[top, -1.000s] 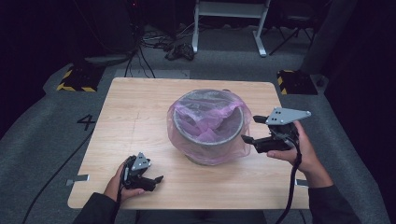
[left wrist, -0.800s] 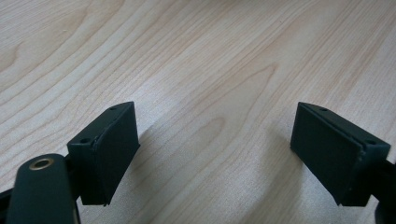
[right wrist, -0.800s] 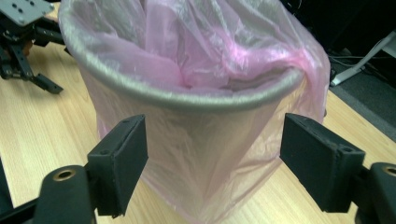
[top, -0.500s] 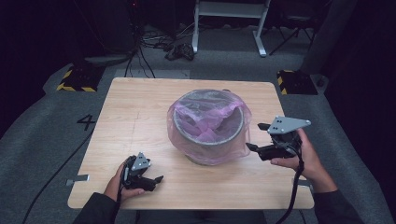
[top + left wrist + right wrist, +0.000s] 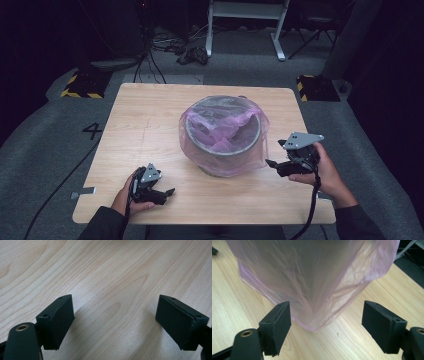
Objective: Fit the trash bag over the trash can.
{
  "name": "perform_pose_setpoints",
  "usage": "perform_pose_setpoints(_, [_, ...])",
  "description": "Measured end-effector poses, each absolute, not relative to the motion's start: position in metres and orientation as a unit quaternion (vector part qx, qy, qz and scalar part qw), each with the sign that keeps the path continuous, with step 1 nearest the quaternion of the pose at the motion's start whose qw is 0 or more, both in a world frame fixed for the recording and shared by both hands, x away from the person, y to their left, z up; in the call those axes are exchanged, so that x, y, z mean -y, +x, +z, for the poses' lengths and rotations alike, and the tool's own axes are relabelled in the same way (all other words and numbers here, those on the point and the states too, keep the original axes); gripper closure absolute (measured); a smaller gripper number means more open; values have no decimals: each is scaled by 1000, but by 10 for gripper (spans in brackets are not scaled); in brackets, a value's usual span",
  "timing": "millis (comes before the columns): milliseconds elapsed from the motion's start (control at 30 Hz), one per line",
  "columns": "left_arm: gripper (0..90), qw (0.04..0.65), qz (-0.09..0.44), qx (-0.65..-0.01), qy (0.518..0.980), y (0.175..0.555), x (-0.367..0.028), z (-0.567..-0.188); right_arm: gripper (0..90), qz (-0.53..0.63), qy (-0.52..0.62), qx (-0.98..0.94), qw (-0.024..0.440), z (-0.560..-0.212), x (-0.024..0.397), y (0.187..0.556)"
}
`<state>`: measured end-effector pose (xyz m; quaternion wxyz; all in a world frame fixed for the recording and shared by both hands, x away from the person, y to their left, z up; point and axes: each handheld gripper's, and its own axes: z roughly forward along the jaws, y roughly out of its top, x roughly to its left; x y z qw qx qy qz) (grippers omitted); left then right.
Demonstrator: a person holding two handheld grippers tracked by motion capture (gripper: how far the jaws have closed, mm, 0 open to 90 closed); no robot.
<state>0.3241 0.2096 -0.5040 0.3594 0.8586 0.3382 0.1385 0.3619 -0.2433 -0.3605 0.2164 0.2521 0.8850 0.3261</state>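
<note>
A grey round bin [image 5: 223, 131] stands at the middle of the wooden table [image 5: 145, 125], lined and draped with a thin pink plastic bag [image 5: 240, 155]. My right gripper [image 5: 270, 164] is open at the bin's right side, low over the table, jaws pointing at the bag's hanging skirt. In the right gripper view the bag's lower edge [image 5: 312, 322] hangs just ahead of the wide-apart jaws of the right gripper [image 5: 325, 325], not touched. My left gripper [image 5: 167, 192] rests near the table's front left, open; in its own view the left gripper [image 5: 115, 322] has bare wood between its jaws.
The table's front edge [image 5: 200, 220] runs just behind both hands. Beyond the table, on the grey floor, stand a white frame's legs [image 5: 245, 30], cables and yellow-black striped blocks [image 5: 80, 85]. A "4" mark [image 5: 93, 131] is on the floor at the left.
My right gripper has sunk from about the bin's rim height down beside its base, still open. The left hand has stayed put.
</note>
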Motion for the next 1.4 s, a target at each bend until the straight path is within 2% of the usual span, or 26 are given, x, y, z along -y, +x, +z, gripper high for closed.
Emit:
perform_pose_setpoints(633, [150, 360, 139, -339, 858, 324, -210, -504, 224, 255, 256, -907, 217, -419, 245, 364])
perform_pose_setpoints(1400, [150, 359, 140, -339, 858, 324, -209, -504, 214, 297, 310, -884, 186, -473, 269, 356])
